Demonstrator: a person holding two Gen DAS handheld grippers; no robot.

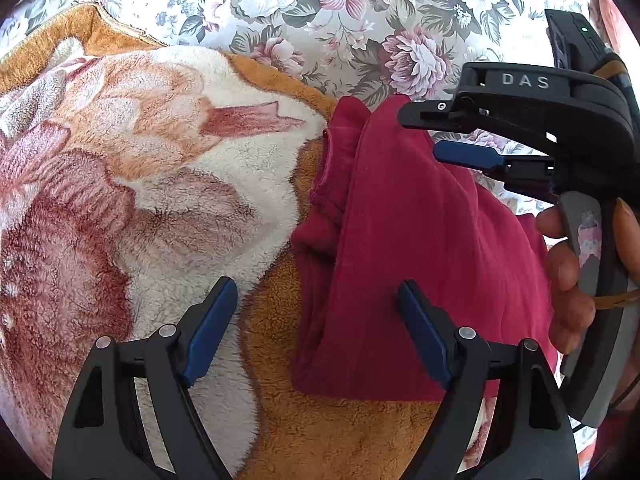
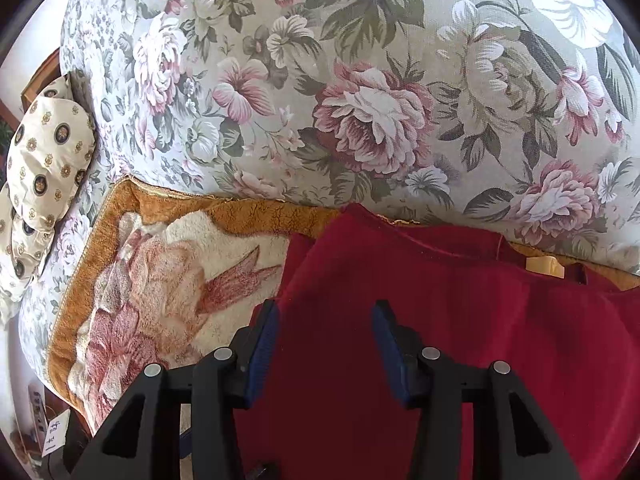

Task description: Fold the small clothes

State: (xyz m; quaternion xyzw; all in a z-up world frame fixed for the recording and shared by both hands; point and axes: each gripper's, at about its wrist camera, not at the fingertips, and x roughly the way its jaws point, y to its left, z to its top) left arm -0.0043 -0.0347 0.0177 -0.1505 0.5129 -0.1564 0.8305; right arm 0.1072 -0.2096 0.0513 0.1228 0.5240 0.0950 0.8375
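The red garment point(image 1: 420, 248) lies partly folded on the fleece blanket point(image 1: 140, 184), both hand-held grippers point(image 1: 316, 332) point(image 2: 324, 344) spread and empty above it; loose layers could slip when pinched.

A small dark-red fleece garment point(image 1: 420, 240) is lying on a plush orange floral blanket point(image 1: 140, 184), partly folded, one layer doubled over lengthwise, its rumpled left edge bunching against the blanket's pile.
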